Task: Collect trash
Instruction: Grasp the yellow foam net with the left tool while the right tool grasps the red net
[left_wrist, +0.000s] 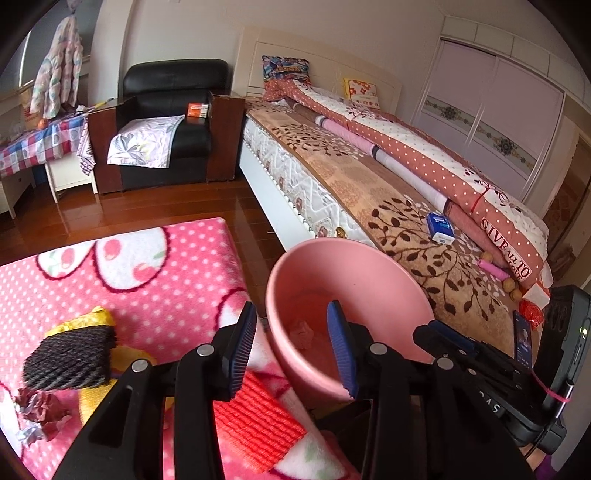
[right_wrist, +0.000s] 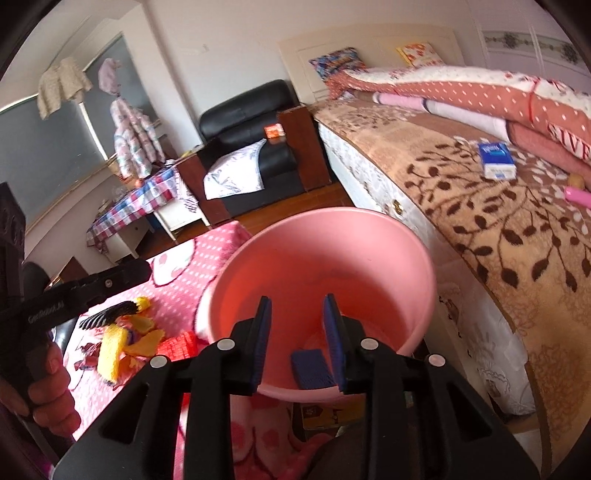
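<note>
A pink plastic bin (left_wrist: 388, 291) (right_wrist: 369, 236) stands between the pink blanket-covered surface (left_wrist: 147, 258) and the bed. My left gripper (left_wrist: 295, 343) is open and empty, hovering by the bin's near left rim. My right gripper (right_wrist: 297, 332) is open over the bin's mouth; a dark blue piece (right_wrist: 310, 369) lies inside below it. Crumpled paper (left_wrist: 303, 334) also lies in the bin. On the blanket sit a black foam net (left_wrist: 70, 358), yellow peel scraps (right_wrist: 125, 336), a red ribbed piece (left_wrist: 255, 413) and crumpled reddish wrappers (left_wrist: 40, 410).
The bed (left_wrist: 369, 177) runs along the right, with a blue box (left_wrist: 439, 227) (right_wrist: 496, 160), nuts and a pink item (left_wrist: 491, 267) on it. A black armchair (left_wrist: 166, 122) and a checked-cloth table (left_wrist: 40, 144) stand at the back. Wooden floor (left_wrist: 166, 206) lies between.
</note>
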